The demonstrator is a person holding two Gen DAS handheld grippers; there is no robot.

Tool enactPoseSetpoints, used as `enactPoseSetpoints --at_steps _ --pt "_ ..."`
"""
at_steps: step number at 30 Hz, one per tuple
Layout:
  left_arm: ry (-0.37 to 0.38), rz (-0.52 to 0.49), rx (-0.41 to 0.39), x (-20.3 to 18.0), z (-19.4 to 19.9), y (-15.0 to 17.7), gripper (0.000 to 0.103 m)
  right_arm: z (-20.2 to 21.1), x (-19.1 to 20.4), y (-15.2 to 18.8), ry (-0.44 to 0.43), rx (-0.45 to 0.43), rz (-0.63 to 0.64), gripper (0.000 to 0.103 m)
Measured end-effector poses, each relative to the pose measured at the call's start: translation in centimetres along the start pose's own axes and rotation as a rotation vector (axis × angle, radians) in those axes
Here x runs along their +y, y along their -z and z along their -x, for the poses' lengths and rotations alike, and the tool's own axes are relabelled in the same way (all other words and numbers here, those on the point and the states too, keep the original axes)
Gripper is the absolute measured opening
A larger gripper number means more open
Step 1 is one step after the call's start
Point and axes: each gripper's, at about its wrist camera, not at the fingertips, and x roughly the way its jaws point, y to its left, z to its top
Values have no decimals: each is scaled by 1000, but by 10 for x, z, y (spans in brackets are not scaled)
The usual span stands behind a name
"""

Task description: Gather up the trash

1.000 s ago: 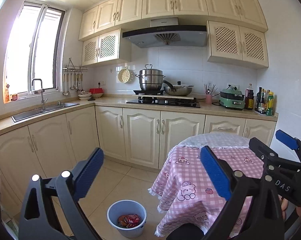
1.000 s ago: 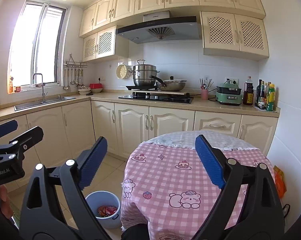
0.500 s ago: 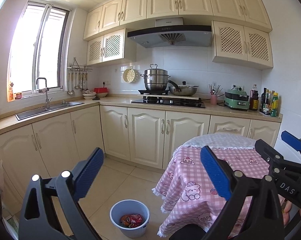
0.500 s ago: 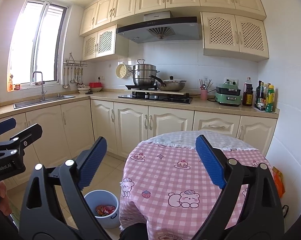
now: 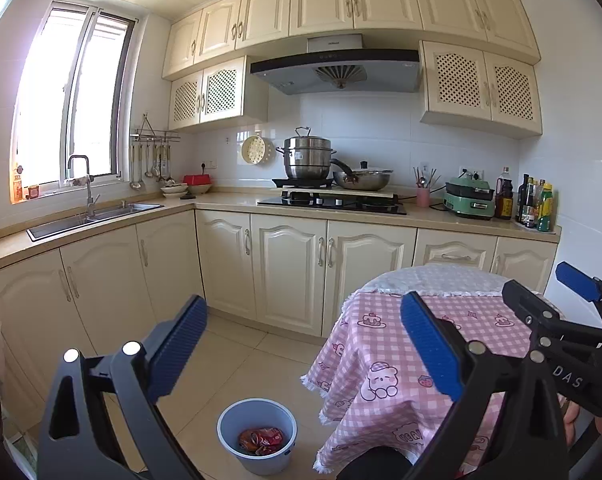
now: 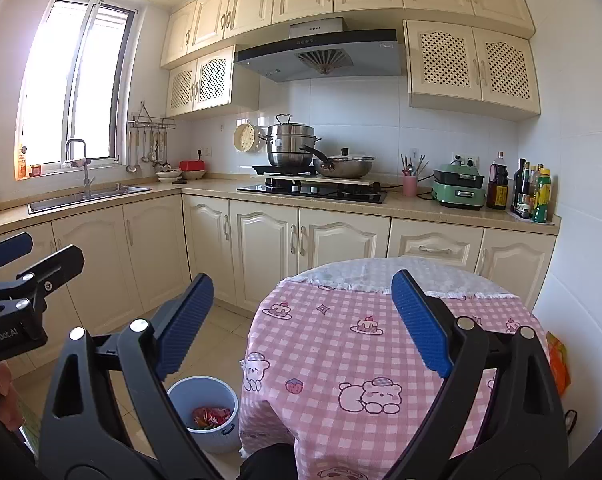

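Below my left gripper, fingers spread and empty, red wrappers sit in the bin; my right gripper, equally spread, could snag the tablecloth underneath.

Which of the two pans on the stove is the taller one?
The stacked steel steamer pot on the stove's left side. It rises in tiers with a lid handle on top, while the wok beside it is low, wide and long-handled.

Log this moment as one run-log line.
left tool: open, holding nothing | right tool: open, holding nothing | bin: on floor beside table, red wrappers inside
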Motion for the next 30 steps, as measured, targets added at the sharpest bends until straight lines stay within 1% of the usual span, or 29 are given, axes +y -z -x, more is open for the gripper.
enactPoseSetpoints --at_steps 30 --pt "22 -13 -3 -2 1 -2 95 -4 -3 5 4 5 -3 90"
